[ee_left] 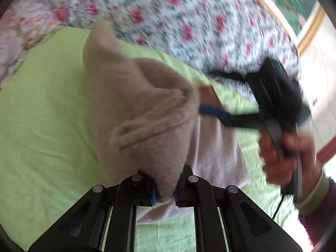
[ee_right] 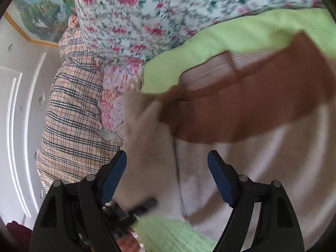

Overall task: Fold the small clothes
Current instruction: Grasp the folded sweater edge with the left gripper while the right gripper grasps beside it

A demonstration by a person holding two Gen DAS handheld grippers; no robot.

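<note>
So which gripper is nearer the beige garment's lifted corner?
Left. The left gripper has its jaws shut on the beige garment, lifting that corner. The right gripper is open, nothing pinched, off to the side.

Two claws show: the left claw (ee_left: 165, 191), pinched on cloth, and the right claw (ee_right: 167, 178), its fingers spread wide with nothing pressed between them. One hand (ee_left: 279, 159) is in sight, wrapped round the right claw's handle, with one sleeve (ee_left: 315, 214) behind it. One beige garment (ee_left: 136, 105) with a brown band (ee_right: 252, 109) counts as a single piece of clothing. One green sheet (ee_left: 42, 115) covers the bed. One flowered quilt (ee_left: 168, 10) lies beyond it, one checked cloth (ee_right: 73, 115) beside that, and one framed picture (ee_right: 42, 10) hangs on the wall.
</note>
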